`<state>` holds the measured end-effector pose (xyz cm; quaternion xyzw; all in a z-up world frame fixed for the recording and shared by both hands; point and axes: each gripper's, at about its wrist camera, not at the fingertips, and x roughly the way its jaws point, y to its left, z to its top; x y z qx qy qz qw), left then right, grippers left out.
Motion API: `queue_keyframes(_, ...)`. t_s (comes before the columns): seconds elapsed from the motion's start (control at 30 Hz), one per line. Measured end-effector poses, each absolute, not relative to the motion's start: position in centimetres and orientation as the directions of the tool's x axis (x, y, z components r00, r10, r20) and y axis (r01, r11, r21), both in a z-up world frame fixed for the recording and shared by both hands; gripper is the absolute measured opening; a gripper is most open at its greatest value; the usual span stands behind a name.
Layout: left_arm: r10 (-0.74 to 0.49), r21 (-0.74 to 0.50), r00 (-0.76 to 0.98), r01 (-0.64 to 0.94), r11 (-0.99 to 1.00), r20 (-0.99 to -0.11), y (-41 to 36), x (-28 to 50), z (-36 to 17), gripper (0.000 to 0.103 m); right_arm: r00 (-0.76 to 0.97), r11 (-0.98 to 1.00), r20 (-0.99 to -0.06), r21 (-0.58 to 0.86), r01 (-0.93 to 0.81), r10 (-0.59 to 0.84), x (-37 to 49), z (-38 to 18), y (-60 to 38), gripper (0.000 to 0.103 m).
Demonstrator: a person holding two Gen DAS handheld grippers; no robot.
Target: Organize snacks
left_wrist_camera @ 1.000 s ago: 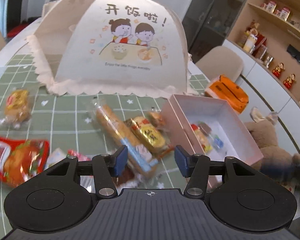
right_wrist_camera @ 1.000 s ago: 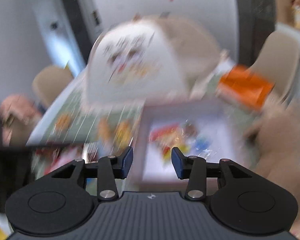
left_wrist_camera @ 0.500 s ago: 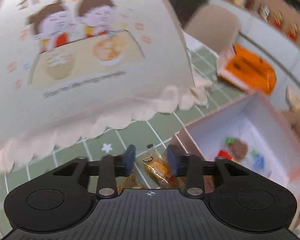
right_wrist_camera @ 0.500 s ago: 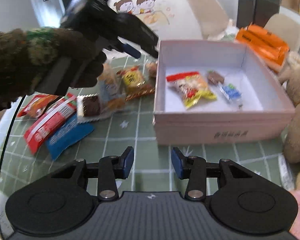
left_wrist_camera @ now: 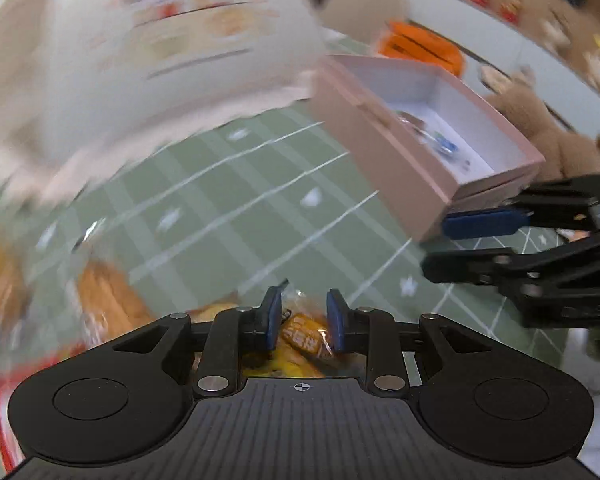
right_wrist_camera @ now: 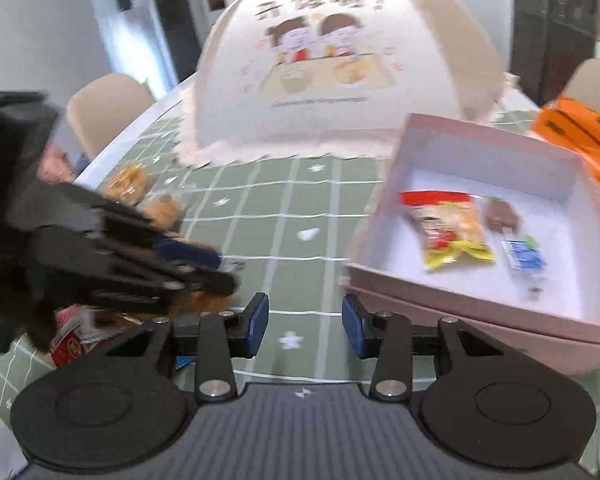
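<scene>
My left gripper (left_wrist_camera: 302, 314) is shut on a small orange snack packet (left_wrist_camera: 305, 334) in clear wrap, held above the green checked tablecloth (left_wrist_camera: 228, 216). The pink box (left_wrist_camera: 424, 132) stands up and to the right of it; the box (right_wrist_camera: 488, 280) holds a red-and-yellow packet (right_wrist_camera: 446, 226), a brown candy (right_wrist_camera: 500, 214) and a blue candy (right_wrist_camera: 524, 254). My right gripper (right_wrist_camera: 305, 322) is open and empty, low over the cloth just left of the box's near corner. The left gripper (right_wrist_camera: 196, 264) shows at left in the right wrist view; the right gripper (left_wrist_camera: 480, 240) shows at right in the left wrist view.
A white dome food cover (right_wrist_camera: 352, 60) stands behind the cloth. Loose snack packets (right_wrist_camera: 130, 182) lie at left, a red packet (right_wrist_camera: 70, 340) near the front left. An orange package (right_wrist_camera: 580, 132) and a plush bear (left_wrist_camera: 540, 128) sit beyond the box.
My left gripper has closed on the orange packet and swung down and left, away from the dome. My right gripper has moved forward and lower, closer to the box's left side.
</scene>
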<state>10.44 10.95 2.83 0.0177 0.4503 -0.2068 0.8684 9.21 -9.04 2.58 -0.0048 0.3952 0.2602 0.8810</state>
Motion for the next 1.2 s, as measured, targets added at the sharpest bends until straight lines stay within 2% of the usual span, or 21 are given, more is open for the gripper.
queue_keyframes(0.23,-0.374,-0.435,0.599,0.047,0.899,-0.708,16.9,2.9,4.2,0.030,0.451,0.783,-0.691,0.279,-0.555,0.565,9.1,2.4,-3.7,0.041)
queue_keyframes(0.37,-0.313,-0.454,0.667,-0.042,0.890,-0.676,18.4,-1.1,6.0,0.030,0.385,0.737,-0.710,0.278,-0.617,0.590,8.6,2.1,-0.6,0.042)
queue_keyframes(0.47,-0.243,-0.420,0.695,-0.093,0.903,-0.677,19.2,-3.4,7.2,0.030,0.369,0.745,-0.730,0.280,-0.606,0.575,8.9,1.1,0.7,0.042)
queue_keyframes(0.5,-0.216,-0.394,0.696,-0.103,0.913,-0.684,19.4,-3.7,7.6,0.030,0.373,0.750,-0.729,0.285,-0.597,0.574,9.1,0.9,0.9,0.038)
queue_keyframes(0.53,-0.186,-0.356,0.696,-0.107,0.928,-0.693,19.3,-4.1,8.1,0.030,0.367,0.751,-0.734,0.288,-0.594,0.572,9.1,1.0,0.9,0.026)
queue_keyframes(0.6,-0.144,-0.292,0.696,-0.098,0.951,-0.703,19.1,-4.4,8.7,0.030,0.359,0.755,-0.746,0.282,-0.592,0.560,8.7,1.4,0.8,0.020)
queue_keyframes(0.8,-0.055,-0.108,0.689,-0.033,0.994,-0.723,17.1,-4.1,9.0,0.030,0.391,0.770,-0.755,0.229,-0.595,0.526,4.3,2.1,-4.1,0.019)
queue_keyframes(0.97,-0.034,-0.056,0.658,-0.013,0.998,-0.752,17.2,-3.6,8.2,0.030,0.463,0.833,-0.776,0.140,-0.536,0.428,1.0,1.6,-9.6,0.019)
queue_keyframes(1.1,-0.033,-0.020,0.600,0.027,0.999,-0.799,16.9,-3.5,6.8,0.031,0.471,0.869,-0.791,0.149,-0.473,0.391,0.0,0.8,-13.1,0.020)
queue_keyframes(1.2,-0.056,-0.007,0.581,0.085,0.996,-0.812,15.7,-3.8,6.6,0.041,0.486,0.883,-0.787,0.151,-0.445,0.380,-0.4,0.5,-14.5,0.021)
